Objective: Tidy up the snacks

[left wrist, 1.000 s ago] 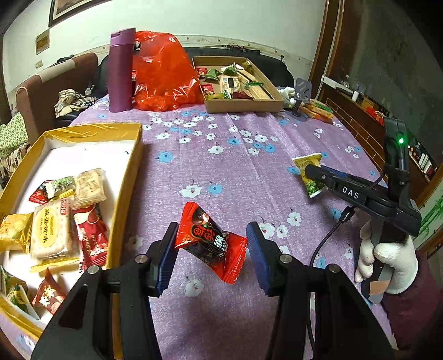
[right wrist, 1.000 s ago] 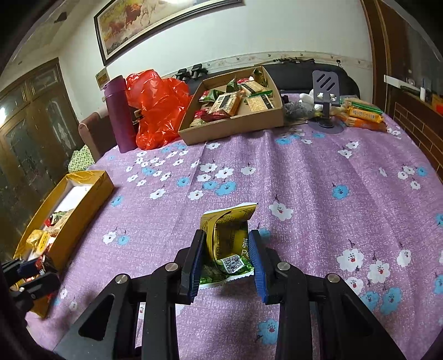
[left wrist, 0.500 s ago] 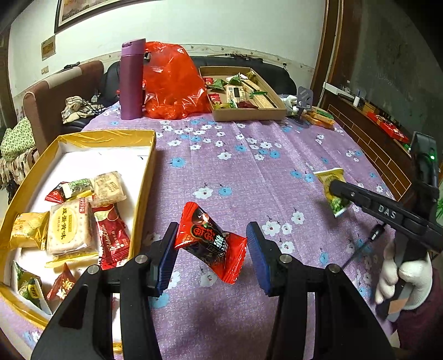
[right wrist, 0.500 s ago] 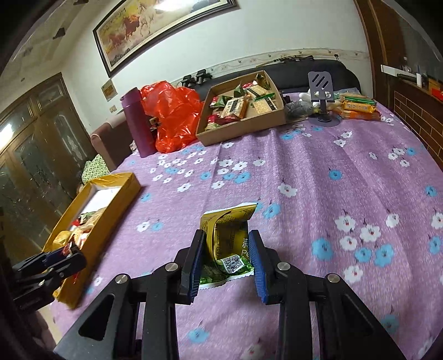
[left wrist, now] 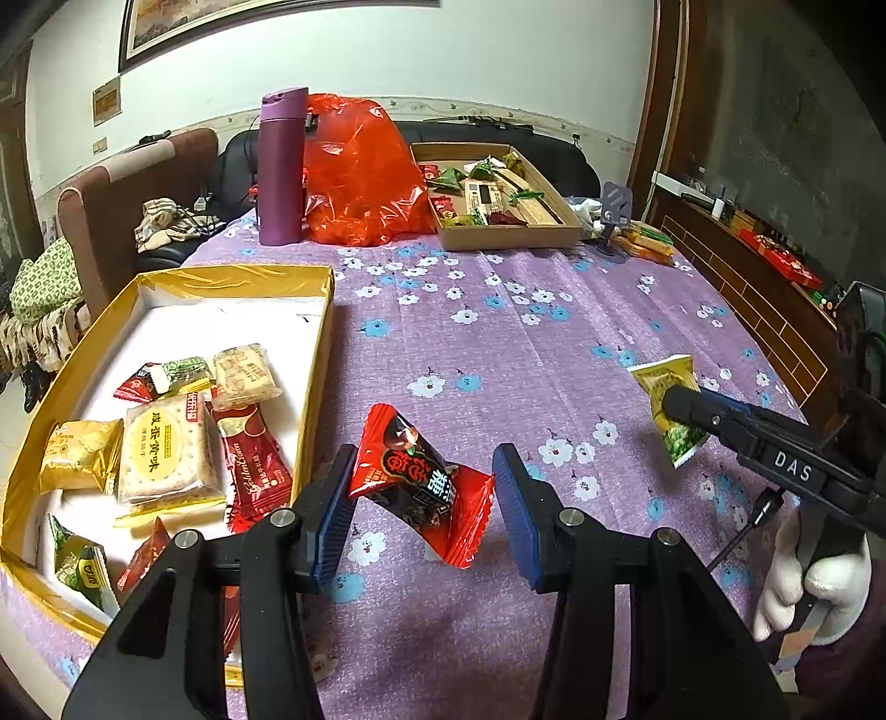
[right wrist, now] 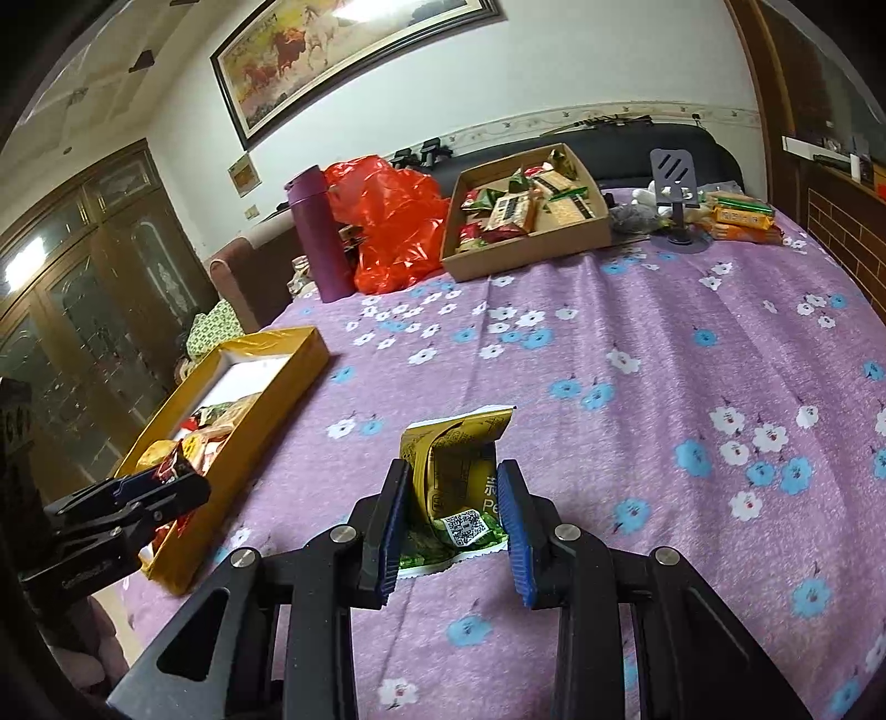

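The left hand-held gripper (left wrist: 423, 498) pinches a light, crinkly red candy packet (left wrist: 422, 487) by one end; the right hand-held gripper (right wrist: 454, 518) squeezes a soft yellow-green snack pouch (right wrist: 457, 476) mid-body; both slippery.

Purple tablecloth (left wrist: 498, 343) with white and blue flowers covers the table. Tall purple flask (left wrist: 282, 166) stands upright at far edge, touching a crumpled red plastic bag (left wrist: 365, 183) on its right. Grey phone stand (right wrist: 673, 188) at far right, upright. Brown armchair (left wrist: 133, 188) behind the table on the left, cloth heaped on its seat. Black sofa (left wrist: 559, 160) along the wall. Framed horse painting (right wrist: 343, 50) above. Dark wooden cabinet (right wrist: 83, 288) with glass doors, left side.
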